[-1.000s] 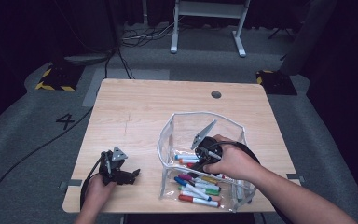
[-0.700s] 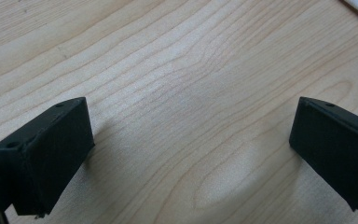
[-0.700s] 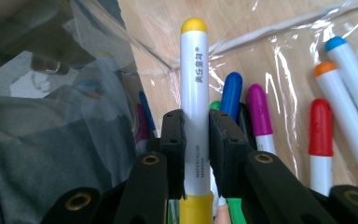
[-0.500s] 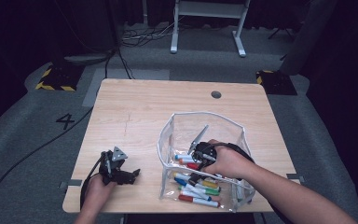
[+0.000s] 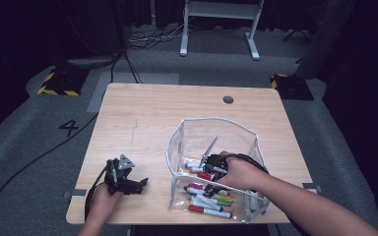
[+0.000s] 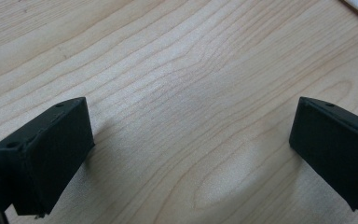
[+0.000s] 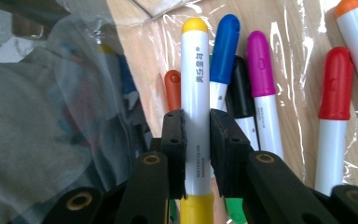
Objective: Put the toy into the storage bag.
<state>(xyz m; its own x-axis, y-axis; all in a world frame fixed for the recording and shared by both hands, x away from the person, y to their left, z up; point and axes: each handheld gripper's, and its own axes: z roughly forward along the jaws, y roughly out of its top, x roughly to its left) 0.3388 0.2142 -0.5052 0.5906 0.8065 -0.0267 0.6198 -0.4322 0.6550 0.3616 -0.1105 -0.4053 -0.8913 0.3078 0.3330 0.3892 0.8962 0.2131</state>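
Many markers (image 5: pixel 207 199) already lie in the clear pouch (image 5: pixel 179 142); the right gripper (image 7: pixel 197 154) pinches a yellow marker (image 7: pixel 196 93) inside it, unreleased, while the left gripper (image 6: pixel 191 154) rests spread, empty

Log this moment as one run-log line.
right claw: shut on yellow marker, inside clear pouch | left claw: open, nothing between, over table

A clear pouch (image 5: pixel 211 142) of markers (image 5: pixel 206 201) sits on the tabletop (image 5: pixel 142 118), right of the left hand-held gripper (image 5: pixel 128 184); the right hand-held gripper (image 5: pixel 211 164) reaches inside.
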